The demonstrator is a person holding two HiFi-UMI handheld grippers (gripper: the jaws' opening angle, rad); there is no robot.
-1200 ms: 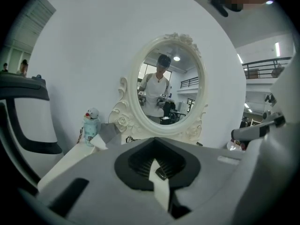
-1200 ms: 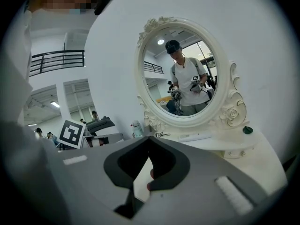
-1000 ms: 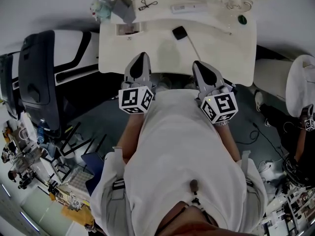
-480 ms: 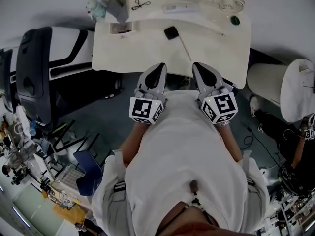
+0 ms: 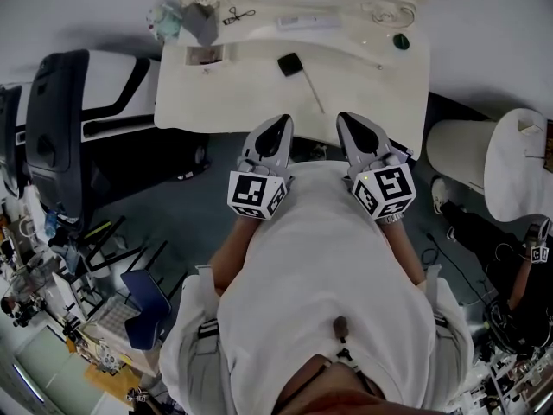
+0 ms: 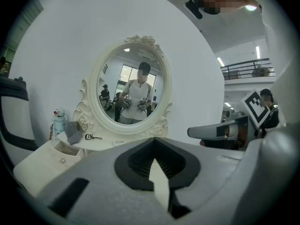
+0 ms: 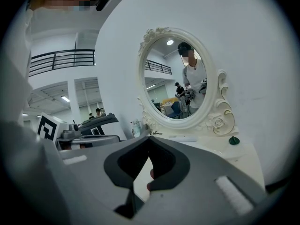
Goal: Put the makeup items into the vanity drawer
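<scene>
Both grippers are held side by side at the near edge of the vanity table [image 5: 380, 85], tips aimed at the oval mirror [image 6: 133, 86]. The left gripper [image 5: 280, 124] is seen fully closed, pads met at the tips, nothing gripped. The right gripper [image 5: 345, 119] is likewise seen pinched together; a small reddish patch is glimpsed in the gap behind its tips, and what it is cannot be told. Ahead of the fingertips, between the two pairs, a black paddle-shaped item [image 5: 290, 64] is laid flat. Further ahead, under the mirror, an eyelash curler [image 5: 235, 13] and a white stick [image 5: 307, 24] are spotted. The drawer [image 6: 65, 156] is found pulled open, ahead and left of the left fingertips.
</scene>
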